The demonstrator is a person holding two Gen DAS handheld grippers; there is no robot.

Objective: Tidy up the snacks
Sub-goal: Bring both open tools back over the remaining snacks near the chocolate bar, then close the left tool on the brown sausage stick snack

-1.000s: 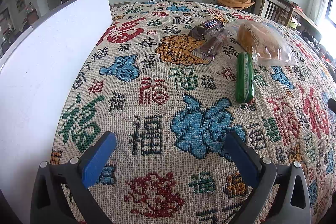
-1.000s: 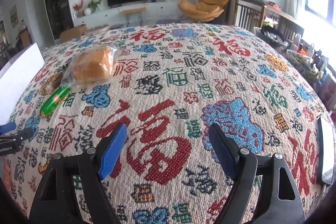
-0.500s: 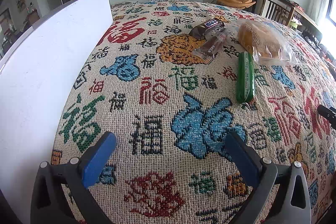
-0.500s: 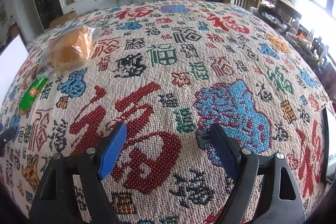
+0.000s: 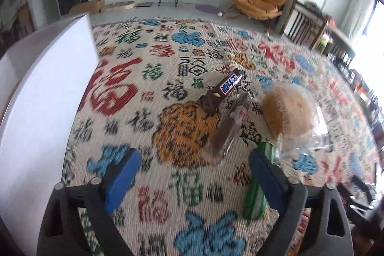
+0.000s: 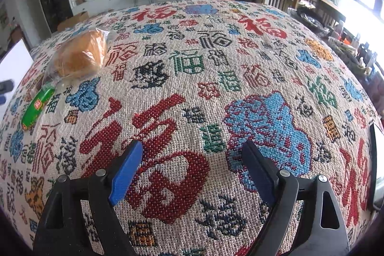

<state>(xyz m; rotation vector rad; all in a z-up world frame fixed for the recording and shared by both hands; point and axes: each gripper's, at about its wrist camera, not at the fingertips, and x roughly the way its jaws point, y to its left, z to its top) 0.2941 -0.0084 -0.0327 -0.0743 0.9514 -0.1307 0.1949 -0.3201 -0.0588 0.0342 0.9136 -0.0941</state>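
While both grippers' fingers gape empty, only left gripper [image 5: 194, 167] view shows chocolate bars [image 5: 222, 90], right gripper [image 6: 192, 164] over bare tablecloth [image 6: 216, 64].

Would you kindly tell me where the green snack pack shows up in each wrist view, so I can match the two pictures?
Left wrist view: green snack pack sits low and right of centre, partly behind the left gripper's right finger.
Right wrist view: green snack pack lies at the far left edge.
Shared landmark: the bagged bread, just beyond the pack in both.
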